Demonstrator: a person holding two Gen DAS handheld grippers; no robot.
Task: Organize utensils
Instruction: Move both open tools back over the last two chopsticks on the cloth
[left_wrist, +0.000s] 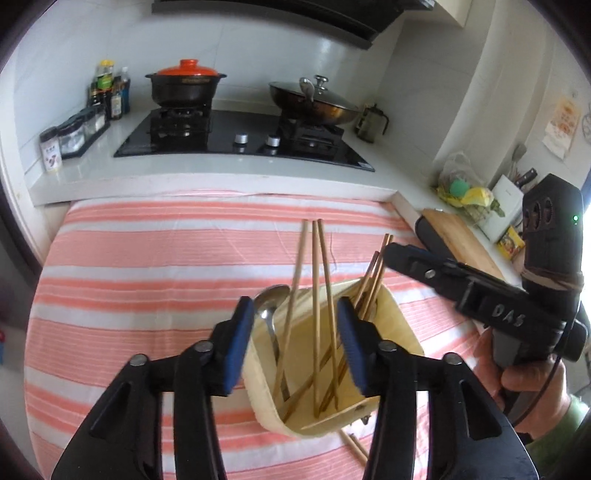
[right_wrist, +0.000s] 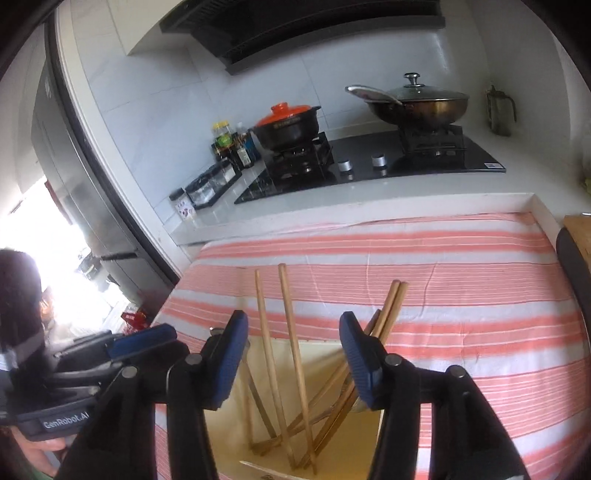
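A cream bin (left_wrist: 391, 321) holding chopsticks (left_wrist: 316, 295) and a ladle (left_wrist: 271, 302) stands on the striped cloth (left_wrist: 147, 258) over the table. The left gripper (left_wrist: 295, 343) hangs just above it, jaws spread, chopsticks rising between them untouched. The right gripper (right_wrist: 293, 354) does likewise, jaws spread. Open cloth lies left and beyond; the counter (left_wrist: 221, 166) edge borders the far side.

Striped pink cloth (left_wrist: 147, 258) over table. Behind: black hob (left_wrist: 236, 136), red-lidded pot (left_wrist: 186, 83) left burner, lidded wok (left_wrist: 314, 99) right. Sauce bottles (left_wrist: 110, 90) far left; cutting board (left_wrist: 461, 240) right.
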